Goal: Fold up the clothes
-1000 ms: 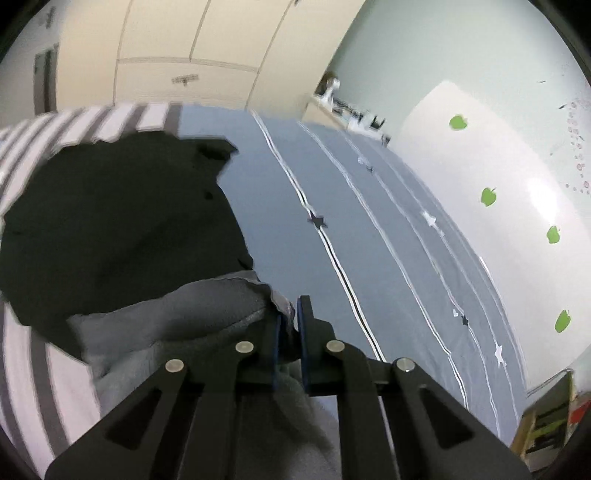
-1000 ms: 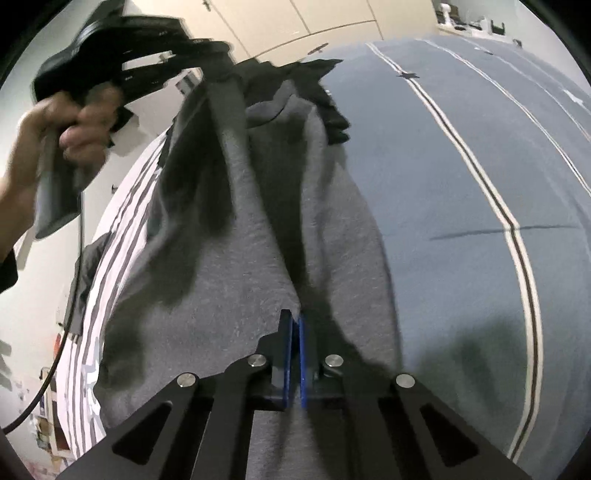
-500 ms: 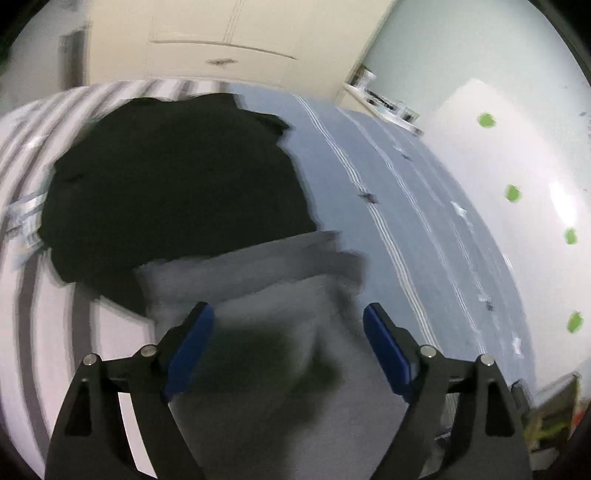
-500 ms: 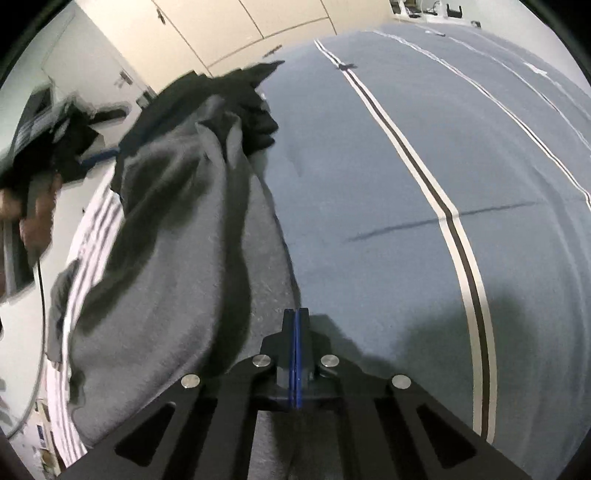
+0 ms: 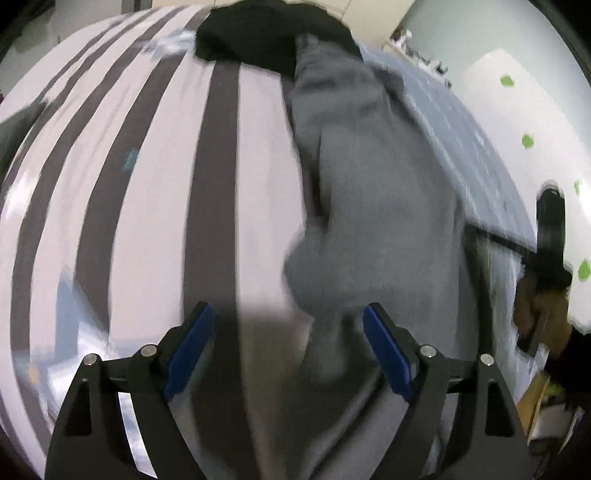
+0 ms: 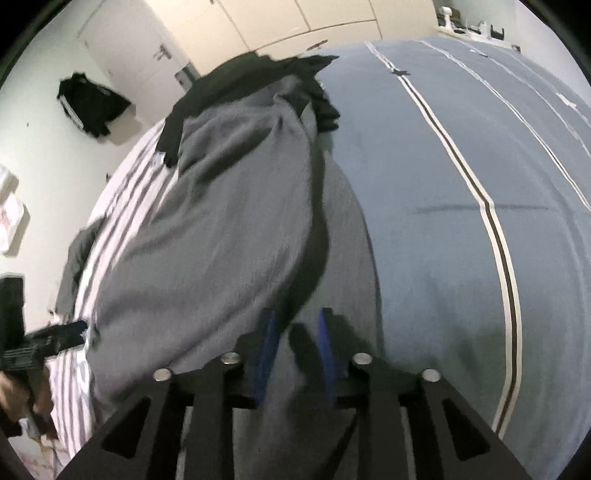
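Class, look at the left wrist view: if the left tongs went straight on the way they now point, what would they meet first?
Most likely the grey garment, whose bulging fold sits just ahead between the open left tongs. The striped sheet lies beside it on the left. The picture is blurred, so depth is uncertain.

Grey garment [image 6: 229, 236] matt fleecy cloth; blue cover [image 6: 424, 206] smooth cloth

**A bedroom in a home**

A wide bed [image 6: 443, 184] fills both views, spread with a blue cover with thin stripes and small stars beside a grey-and-white striped sheet [image 5: 147, 184]. Clothes lie on it. Behind stand cream wardrobe doors [image 6: 295, 14] and a door with a lever handle [image 6: 162, 53]. A dark garment [image 6: 92, 107] hangs on the wall, and green apple stickers [image 5: 527, 140] dot another wall.
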{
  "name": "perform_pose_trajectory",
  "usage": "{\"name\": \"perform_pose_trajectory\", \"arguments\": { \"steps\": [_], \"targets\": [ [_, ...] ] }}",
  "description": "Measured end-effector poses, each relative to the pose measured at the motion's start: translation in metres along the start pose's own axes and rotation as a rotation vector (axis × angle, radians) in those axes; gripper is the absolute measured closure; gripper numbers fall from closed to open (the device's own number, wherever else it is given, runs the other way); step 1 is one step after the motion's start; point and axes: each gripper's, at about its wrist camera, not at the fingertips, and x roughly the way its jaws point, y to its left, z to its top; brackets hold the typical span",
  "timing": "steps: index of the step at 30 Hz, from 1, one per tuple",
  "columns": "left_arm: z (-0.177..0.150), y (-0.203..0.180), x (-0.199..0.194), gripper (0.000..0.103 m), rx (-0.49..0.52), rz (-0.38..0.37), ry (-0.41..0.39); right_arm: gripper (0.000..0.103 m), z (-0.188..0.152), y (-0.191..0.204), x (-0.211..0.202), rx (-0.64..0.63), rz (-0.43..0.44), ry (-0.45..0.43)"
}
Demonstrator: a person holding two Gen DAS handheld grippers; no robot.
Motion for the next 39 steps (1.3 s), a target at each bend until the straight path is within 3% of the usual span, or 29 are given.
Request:
{"name": "perform_pose_trajectory", "arguments": {
  "steps": [3,6,11,12,13,18,25,31,36,39],
  "targets": [
    [-0.050,0.006,-0.012,0.022,-0.006,0.034,0.054,0.078,-0.022,0.006,-0.003,-0.029,-0.027,0.042],
    [-0.085,0.004,-0.024,0.022,-0.010,0.011,0.072,0.078,-0.045,0.013,-0.009,-0.056,-0.039,0.082],
    [-0.126,-0.018,-0.023,0.023,0.109,0.023,0.088,0.078,-0.083,0.027,-0.022,-0.093,-0.071,0.118],
    [-0.131,-0.022,-0.020,0.030,0.136,0.032,0.092,0.078,-0.088,0.029,-0.025,-0.090,-0.075,0.119],
    [-0.136,-0.026,-0.016,0.052,0.163,0.041,0.096,0.078,-0.093,0.031,-0.028,-0.085,-0.079,0.118],
    [-0.143,-0.031,-0.010,0.094,0.166,0.021,0.086,0.078,-0.108,0.033,-0.041,-0.047,-0.112,0.106],
    [-0.148,-0.074,-0.055,0.097,0.148,-0.024,0.022,0.078,-0.128,0.031,-0.071,-0.006,-0.113,0.090],
    [-0.167,-0.157,-0.081,0.097,0.145,-0.118,-0.015,0.078,-0.137,0.017,-0.092,-0.023,-0.052,0.100],
    [-0.169,-0.281,-0.061,0.099,0.141,-0.278,-0.030,0.077,-0.145,-0.009,-0.124,-0.021,0.036,0.139],
    [-0.173,-0.349,-0.048,0.099,0.151,-0.362,-0.034,0.067,-0.149,-0.025,-0.146,-0.020,0.069,0.142]
  ]
}}
